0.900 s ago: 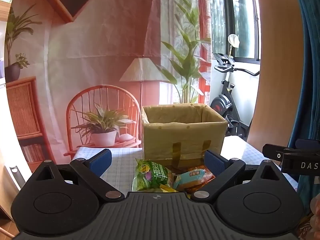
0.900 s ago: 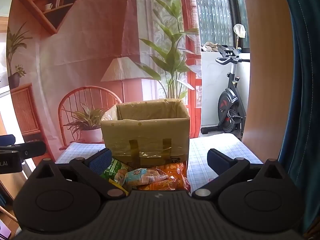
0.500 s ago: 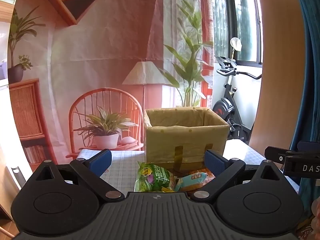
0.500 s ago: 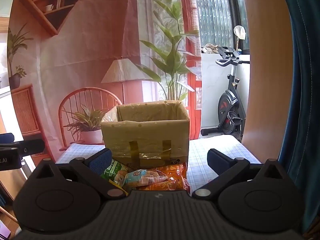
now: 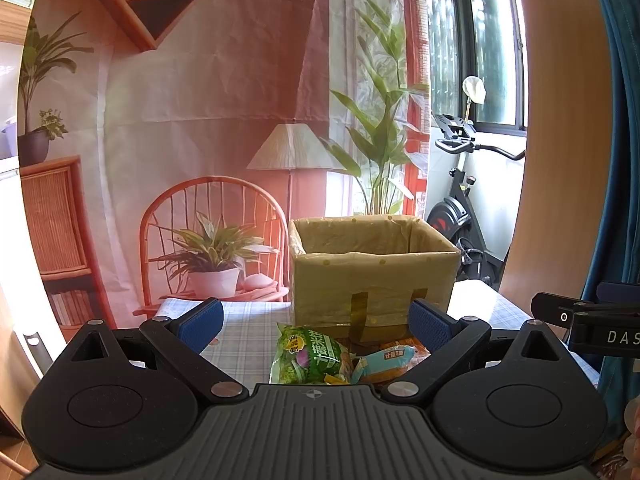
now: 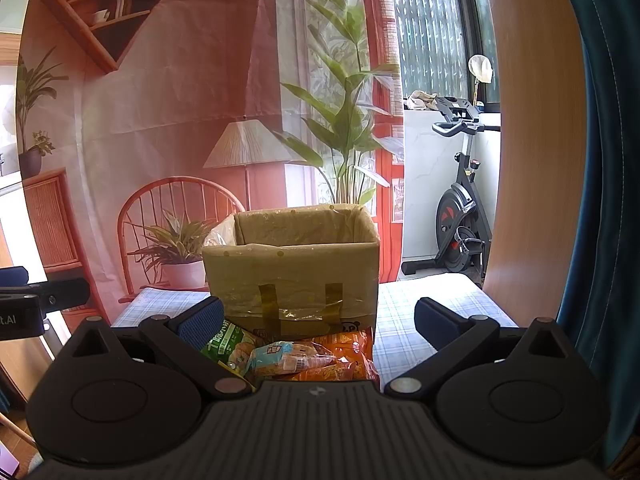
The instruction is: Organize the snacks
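Observation:
An open cardboard box [image 5: 372,276] lined with clear plastic stands on a checked tablecloth; it also shows in the right wrist view [image 6: 292,272]. Snack packets lie in front of it: a green packet [image 5: 308,356], a light blue packet [image 5: 384,360] and an orange packet [image 6: 340,360]. The green packet [image 6: 224,344] and the light blue packet [image 6: 280,356] also show in the right wrist view. My left gripper [image 5: 316,318] is open and empty, held back from the packets. My right gripper [image 6: 316,318] is open and empty, also short of them.
The checked tablecloth [image 6: 432,304] covers the table. A printed backdrop hangs behind it. An exercise bike [image 6: 460,208] stands at the right by the window. A wooden panel [image 6: 536,140] and a blue curtain [image 6: 600,160] are on the right.
Both views have tilted slightly up and the box sits lower in the frames. Both grippers stay open.

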Demonstrator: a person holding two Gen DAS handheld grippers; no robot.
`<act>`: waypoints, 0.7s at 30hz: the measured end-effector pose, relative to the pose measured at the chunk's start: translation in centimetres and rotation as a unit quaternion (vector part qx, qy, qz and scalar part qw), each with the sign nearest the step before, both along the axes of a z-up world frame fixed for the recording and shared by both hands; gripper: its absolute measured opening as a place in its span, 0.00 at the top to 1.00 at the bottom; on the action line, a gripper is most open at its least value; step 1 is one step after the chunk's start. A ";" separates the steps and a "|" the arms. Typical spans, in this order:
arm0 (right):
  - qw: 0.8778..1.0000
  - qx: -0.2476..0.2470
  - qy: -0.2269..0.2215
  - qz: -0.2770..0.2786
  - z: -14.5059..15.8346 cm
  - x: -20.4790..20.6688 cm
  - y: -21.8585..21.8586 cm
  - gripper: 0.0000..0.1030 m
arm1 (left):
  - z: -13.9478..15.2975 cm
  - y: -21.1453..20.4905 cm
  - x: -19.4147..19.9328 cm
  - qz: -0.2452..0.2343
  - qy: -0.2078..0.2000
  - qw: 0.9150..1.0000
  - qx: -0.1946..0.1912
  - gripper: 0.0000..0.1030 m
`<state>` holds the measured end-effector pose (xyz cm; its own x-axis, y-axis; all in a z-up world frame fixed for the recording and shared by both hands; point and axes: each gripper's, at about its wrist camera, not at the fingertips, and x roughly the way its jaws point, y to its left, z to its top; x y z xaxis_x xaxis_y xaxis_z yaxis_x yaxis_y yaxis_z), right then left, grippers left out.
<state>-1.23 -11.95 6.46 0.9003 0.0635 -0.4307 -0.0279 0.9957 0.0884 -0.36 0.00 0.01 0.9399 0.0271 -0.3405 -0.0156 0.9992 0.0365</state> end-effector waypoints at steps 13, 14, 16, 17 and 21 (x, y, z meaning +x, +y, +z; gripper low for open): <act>1.000 -0.001 -0.002 0.000 0.6 -0.1 -0.1 0.00 | 0.1 0.0 0.1 0.000 -0.001 1.000 0.000 0.03; 1.000 -0.001 -0.002 0.000 0.6 -0.1 -0.1 0.00 | 0.1 0.0 0.1 0.000 -0.001 1.000 0.000 0.03; 1.000 -0.001 -0.002 0.000 0.6 -0.1 -0.1 0.00 | 0.1 0.0 0.0 0.000 -0.001 1.000 -0.001 0.03; 1.000 -0.001 -0.003 0.000 0.6 -0.1 -0.1 0.00 | 0.1 0.0 0.0 0.000 -0.001 1.000 -0.001 0.03; 1.000 -0.001 -0.003 0.000 0.8 -0.1 -0.1 0.00 | 0.1 0.0 0.0 0.000 0.000 1.000 0.000 0.03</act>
<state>-1.35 -12.08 7.21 0.9030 0.0620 -0.4251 -0.0278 0.9959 0.0860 -0.31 0.01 0.14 0.9401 0.0274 -0.3398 -0.0161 0.9992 0.0360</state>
